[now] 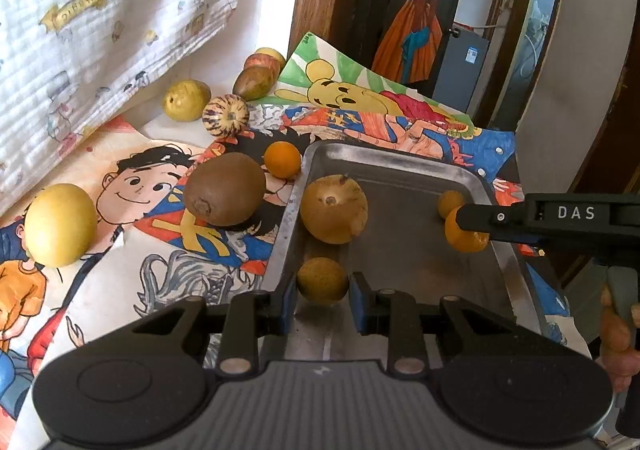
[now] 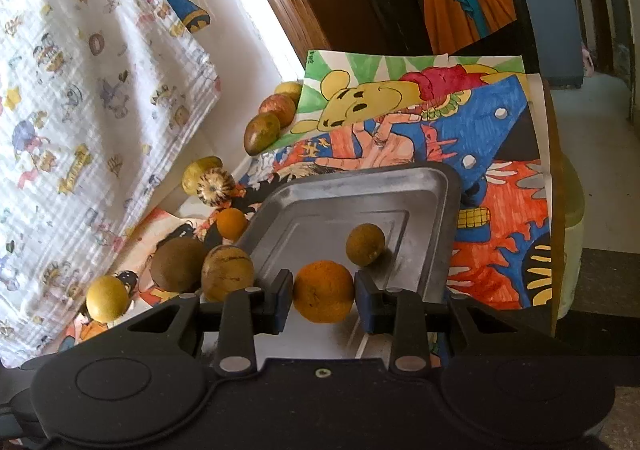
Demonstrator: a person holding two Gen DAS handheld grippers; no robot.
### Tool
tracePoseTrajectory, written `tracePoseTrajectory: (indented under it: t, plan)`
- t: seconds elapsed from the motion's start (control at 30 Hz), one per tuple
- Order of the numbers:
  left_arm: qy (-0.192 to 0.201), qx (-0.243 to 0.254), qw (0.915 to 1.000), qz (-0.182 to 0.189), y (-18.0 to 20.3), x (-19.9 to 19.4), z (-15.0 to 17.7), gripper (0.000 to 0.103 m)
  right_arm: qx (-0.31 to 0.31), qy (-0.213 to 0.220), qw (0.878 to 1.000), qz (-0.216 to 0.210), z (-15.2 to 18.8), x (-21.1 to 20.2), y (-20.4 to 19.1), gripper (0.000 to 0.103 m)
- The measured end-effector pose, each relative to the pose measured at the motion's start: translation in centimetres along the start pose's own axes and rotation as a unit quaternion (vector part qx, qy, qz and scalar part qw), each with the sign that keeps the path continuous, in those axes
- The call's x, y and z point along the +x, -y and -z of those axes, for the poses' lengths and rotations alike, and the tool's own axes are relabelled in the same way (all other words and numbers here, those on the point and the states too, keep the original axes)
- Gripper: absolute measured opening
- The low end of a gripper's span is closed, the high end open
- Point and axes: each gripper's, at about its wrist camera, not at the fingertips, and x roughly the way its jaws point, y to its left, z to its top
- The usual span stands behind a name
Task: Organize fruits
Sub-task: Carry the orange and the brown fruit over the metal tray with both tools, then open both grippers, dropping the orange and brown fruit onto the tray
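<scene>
Cartoon-drawing sheets [image 2: 500,210] cover the table under a grey metal tray [image 2: 408,178]. Left gripper [image 1: 323,290] pinches a small green-brown fruit [image 1: 322,280]; right gripper [image 2: 323,292] pinches an orange citrus [image 2: 323,290]. Both over tray; lower, then spread fingers gently to prevent rolling.

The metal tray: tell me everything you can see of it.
The metal tray is a shallow rectangular pan of dull grey metal with rounded corners and a raised rim, scuffed inside. It lies flat on colourful cartoon drawings. Inside it are a big tan striped fruit, a small greenish-brown fruit, and the orange between the right gripper fingers.
</scene>
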Motion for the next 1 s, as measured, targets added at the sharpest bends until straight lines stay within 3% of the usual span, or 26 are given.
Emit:
tracePoseTrajectory:
  t: [0.73, 0.93, 1.0]
  plan:
    - [-0.007, 0.000, 1.0000, 0.003, 0.1, 0.1, 0.4, 0.031, -0.008, -0.011, 1.000, 0.016, 0.3, 0.8, 0.1, 0.037]
    - [0.001, -0.006, 1.0000, 0.007, -0.4, -0.8, 0.3, 0.038, -0.009, -0.008, 1.000, 0.013, 0.2, 0.7, 0.0, 0.038]
    - [0.005, -0.008, 0.9999, 0.008, -0.5, -1.2, 0.3, 0.047, -0.010, -0.006, 1.000, 0.013, 0.2, 0.5, -0.1, 0.038]
